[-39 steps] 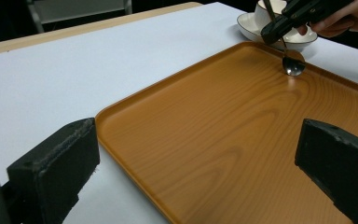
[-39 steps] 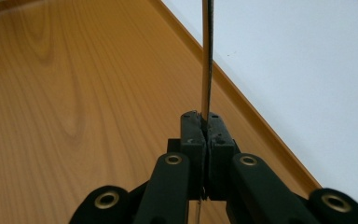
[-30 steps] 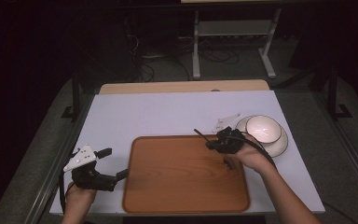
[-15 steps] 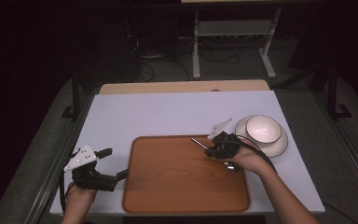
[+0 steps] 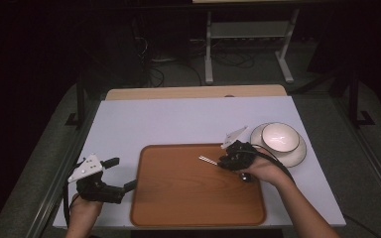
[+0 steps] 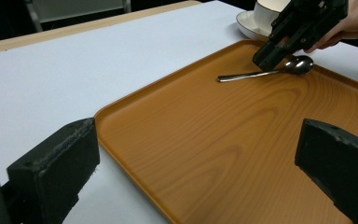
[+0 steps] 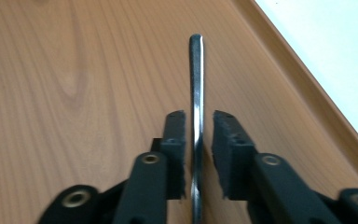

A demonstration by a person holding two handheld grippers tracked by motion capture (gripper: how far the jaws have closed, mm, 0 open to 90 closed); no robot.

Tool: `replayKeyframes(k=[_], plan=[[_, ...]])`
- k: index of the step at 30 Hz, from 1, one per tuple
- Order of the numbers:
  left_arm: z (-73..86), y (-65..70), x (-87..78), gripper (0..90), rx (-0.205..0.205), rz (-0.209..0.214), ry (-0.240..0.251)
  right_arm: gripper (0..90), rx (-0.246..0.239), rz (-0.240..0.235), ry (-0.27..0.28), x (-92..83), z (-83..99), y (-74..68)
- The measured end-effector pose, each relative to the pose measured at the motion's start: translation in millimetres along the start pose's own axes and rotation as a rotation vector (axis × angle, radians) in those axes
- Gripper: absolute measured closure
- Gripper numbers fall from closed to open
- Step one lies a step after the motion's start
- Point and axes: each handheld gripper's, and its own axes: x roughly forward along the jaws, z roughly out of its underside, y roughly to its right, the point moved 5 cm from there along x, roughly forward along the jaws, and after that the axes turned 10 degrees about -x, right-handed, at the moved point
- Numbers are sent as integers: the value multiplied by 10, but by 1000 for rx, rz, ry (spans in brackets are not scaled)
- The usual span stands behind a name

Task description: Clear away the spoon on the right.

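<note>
Seen from the high view: brown tray (image 5: 198, 186) flat on the white desk (image 5: 178, 121), right tongs (image 5: 222, 159) low over the tray's far right part, spoon (image 5: 208, 159) with only a short stretch of handle poking out toward the tray's middle. Right hand (image 5: 260, 171) wrapped around the tool from behind, forearm running in from the lower right, wrist low, tool body roughly level and pointing left across the tray. Beyond it, a white bowl (image 5: 280, 136) on a saucer (image 5: 297, 153) on the desk, just off the tray's right rim.

From the left gripper view, more of the spoon (image 6: 265, 72): lying flat on the tray (image 6: 223, 140), bowl end beside the far rim, handle stretching toward the centre, right tongs (image 6: 272, 53) down over the neck of it.

From the right gripper view, the close detail: handle (image 7: 196, 121) running straight up between the two pads (image 7: 175, 154), a thin gap visible on either side, so a narrow opening, not pressing; jaws just been opening, spoon between them and resting on the wood.

Left tongs (image 5: 121, 174) held wide apart at the tray's left edge, nothing between them but tray rim and desk (image 6: 74, 70). Left hand (image 5: 82, 210) at the near left corner, gripping from below, tool tilted toward the tray.
</note>
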Motion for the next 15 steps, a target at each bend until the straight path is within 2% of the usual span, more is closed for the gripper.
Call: replayKeyframes(k=[1,2,3,4,5,6,7,10,11,12,13,15], plan=[[0,-1,0,0,0,-1,0,640,6,-8,7,-13,0,-6],[0,-1,0,0,0,-1,0,640,6,-8,7,-13,0,-6],[1,0,0,0,0,0,0,595,12,-14,13,-19,-1,-11],[1,1,0,0,2,0,-1,495,20,-18,19,-32,2,-20],[1,2,1,0,2,0,-1,495,20,-18,19,-32,2,-20],[0,2,2,0,3,1,-1,389,24,-24,29,-41,4,-33],[0,3,3,0,2,0,-1,389,24,-24,29,-41,4,-33],[0,0,4,0,1,-1,-2,271,34,-16,42,-55,4,-50],[4,-2,0,0,0,-1,-2,209,35,9,59,-67,-1,-54],[4,-2,0,0,0,-1,-2,209,35,9,59,-67,-1,-54],[4,-5,-4,0,-2,-1,0,157,36,29,82,-90,-7,-47],[-1,-6,-7,0,-6,0,5,146,46,32,98,-105,-12,-45]])
